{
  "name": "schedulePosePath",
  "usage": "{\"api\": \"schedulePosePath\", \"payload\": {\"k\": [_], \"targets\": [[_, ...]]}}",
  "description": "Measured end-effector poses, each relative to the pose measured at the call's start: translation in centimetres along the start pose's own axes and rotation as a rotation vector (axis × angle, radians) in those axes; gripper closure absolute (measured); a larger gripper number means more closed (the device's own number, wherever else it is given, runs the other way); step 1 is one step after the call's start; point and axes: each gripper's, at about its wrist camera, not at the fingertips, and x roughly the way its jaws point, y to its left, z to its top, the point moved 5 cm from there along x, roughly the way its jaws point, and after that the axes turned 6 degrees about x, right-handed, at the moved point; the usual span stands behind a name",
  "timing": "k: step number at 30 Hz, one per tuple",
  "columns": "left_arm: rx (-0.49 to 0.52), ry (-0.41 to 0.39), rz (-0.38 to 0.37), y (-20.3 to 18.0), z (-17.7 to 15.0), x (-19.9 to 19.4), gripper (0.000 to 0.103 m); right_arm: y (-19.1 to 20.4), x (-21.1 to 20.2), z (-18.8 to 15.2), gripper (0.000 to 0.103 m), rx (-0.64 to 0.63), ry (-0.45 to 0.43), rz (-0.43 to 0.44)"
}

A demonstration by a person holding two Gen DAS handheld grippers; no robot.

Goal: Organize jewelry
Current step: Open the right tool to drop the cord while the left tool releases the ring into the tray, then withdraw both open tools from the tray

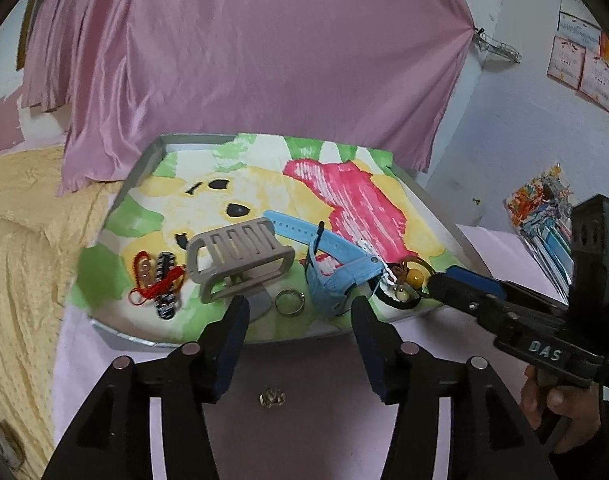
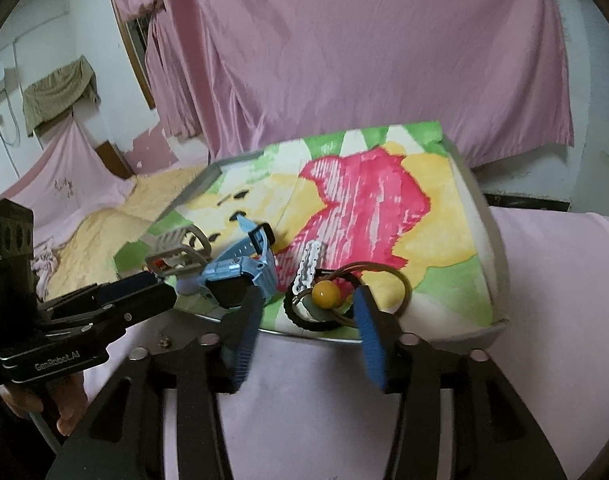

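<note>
Left wrist alone: silver ring (image 1: 289, 301), red cord (image 1: 157, 285)

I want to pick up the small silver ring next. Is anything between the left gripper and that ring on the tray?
Nothing visible blocks it. The left gripper is open, and the silver ring lies just beyond its fingertips, apart from the grey clip and the blue watch on either side.

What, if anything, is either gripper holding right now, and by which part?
Nothing is held. The left gripper and the right gripper both stand open with no item between their pads; the jewelry lies on the tray.
</note>
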Motion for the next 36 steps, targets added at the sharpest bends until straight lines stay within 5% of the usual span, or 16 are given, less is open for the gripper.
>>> {"api": "schedulePosePath", "payload": {"k": [4,13,18,26,36], "targets": [[-0.028,-0.074,0.010,0.2,-0.2,-2.0,0.025,0.1,-2.3,-0.2,0.038,0.013,-0.085,-0.001],[-0.041,-0.266,0.089,0.5,-1.2,-7.5,0.002,1.1,-7.0,-1.8,0.012,0.011,-0.220,0.000],[-0.020,-0.329,0.139,0.7,-2.3,-9.6,0.001,2.2,-9.2,-3.4,0.002,-0.019,-0.305,-0.027],[0.023,-0.395,0.191,1.0,-4.5,-12.3,0.001,3.4,-11.8,-5.7,0.002,-0.039,-0.389,-0.064],[0.002,-0.387,0.213,2.1,-6.7,-13.2,0.001,4.3,-11.3,-7.3,0.002,-0.077,-0.366,-0.099]]}}
